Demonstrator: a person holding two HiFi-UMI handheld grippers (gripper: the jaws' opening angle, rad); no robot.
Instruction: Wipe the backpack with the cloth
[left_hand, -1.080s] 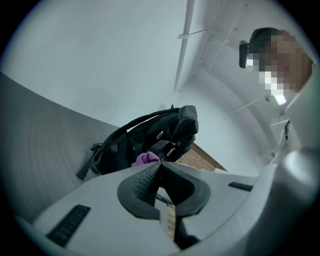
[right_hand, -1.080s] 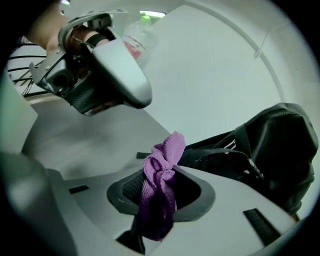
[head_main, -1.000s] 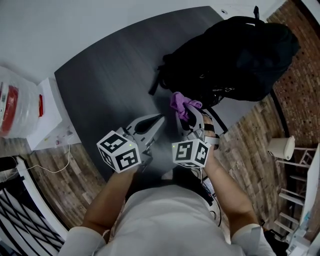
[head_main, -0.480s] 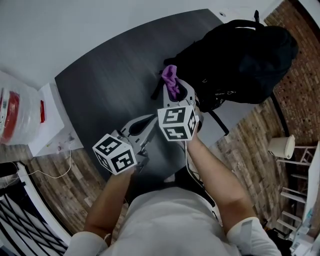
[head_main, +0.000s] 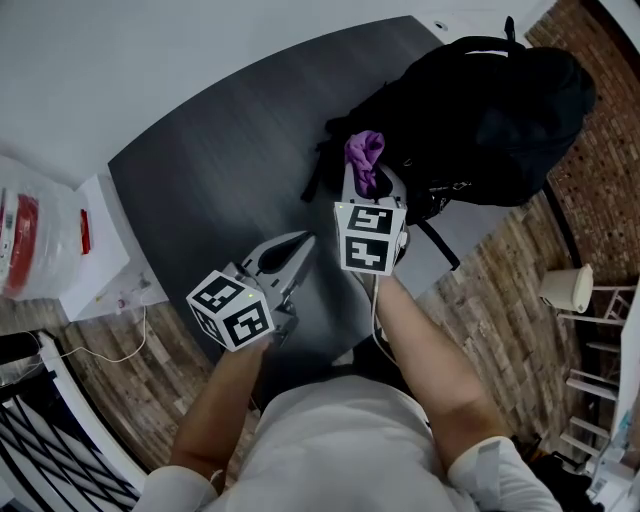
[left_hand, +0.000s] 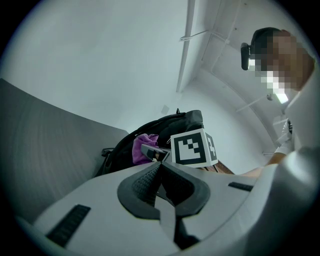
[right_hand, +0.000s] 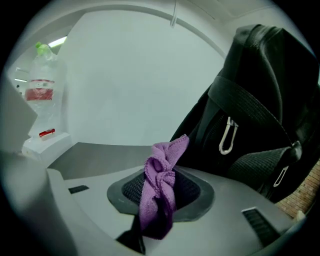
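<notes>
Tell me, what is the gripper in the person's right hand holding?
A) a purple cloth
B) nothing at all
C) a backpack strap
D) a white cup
A: the right gripper has its jaws closed on the purple cloth, which sits bunched up between the pads, close to the black backpack.

I'm seeing the purple cloth (right_hand: 160, 187) showing a soft, matt knit. The black backpack (head_main: 500, 100) is looking like coarse woven fabric, its clip (right_hand: 227, 136) shining like metal. The table (head_main: 210, 190) is reading as matt, grained dark grey. The right gripper (right_hand: 161, 172) is showing smooth grey plastic and ribbed black pads (right_hand: 192, 191).
</notes>
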